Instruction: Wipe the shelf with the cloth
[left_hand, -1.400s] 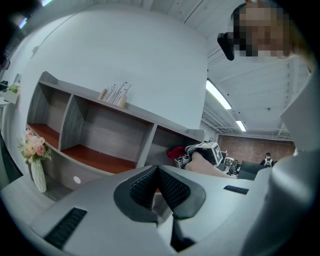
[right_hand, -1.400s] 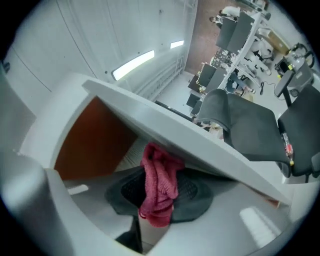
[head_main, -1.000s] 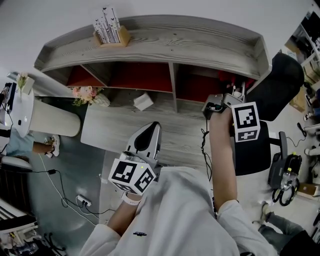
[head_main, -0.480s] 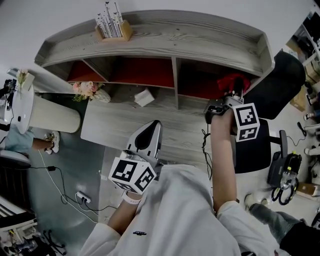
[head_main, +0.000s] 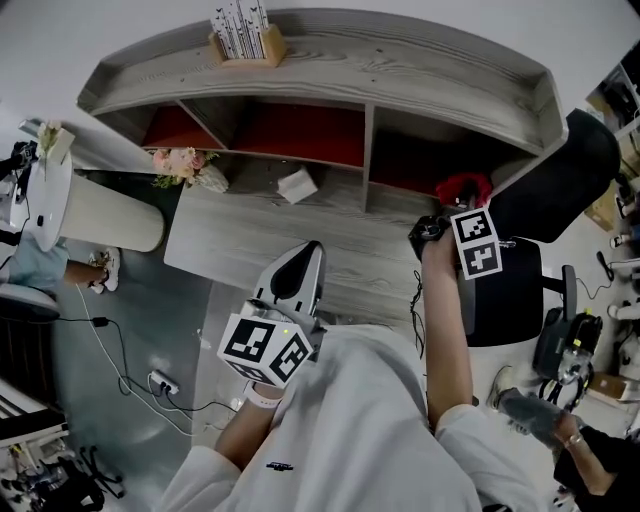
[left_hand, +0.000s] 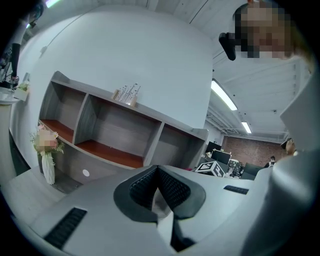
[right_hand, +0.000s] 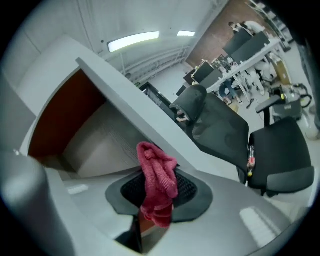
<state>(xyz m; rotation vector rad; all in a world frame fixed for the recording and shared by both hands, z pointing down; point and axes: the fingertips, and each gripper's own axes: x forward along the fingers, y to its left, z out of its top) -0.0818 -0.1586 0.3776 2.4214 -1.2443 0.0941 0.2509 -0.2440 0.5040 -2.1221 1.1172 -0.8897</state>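
Pads of your right gripper (right_hand: 159, 197) are clamped on the crumpled red terry cloth (right_hand: 156, 165). Its bunched end stands proud of them, likely so fabric rather than plastic meets the wood. You hold it at the mouth of the right-end compartment of the grey wooden shelf (head_main: 400, 62), near its lower right corner. Your left gripper (left_hand: 158, 180), jaws pressed together on nothing, hangs back at the near edge of the grey wooden desk (head_main: 250, 250), out of the way.

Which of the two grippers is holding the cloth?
The right gripper: the red cloth is pinched between its fingers. The left gripper has its fingers shut on nothing.
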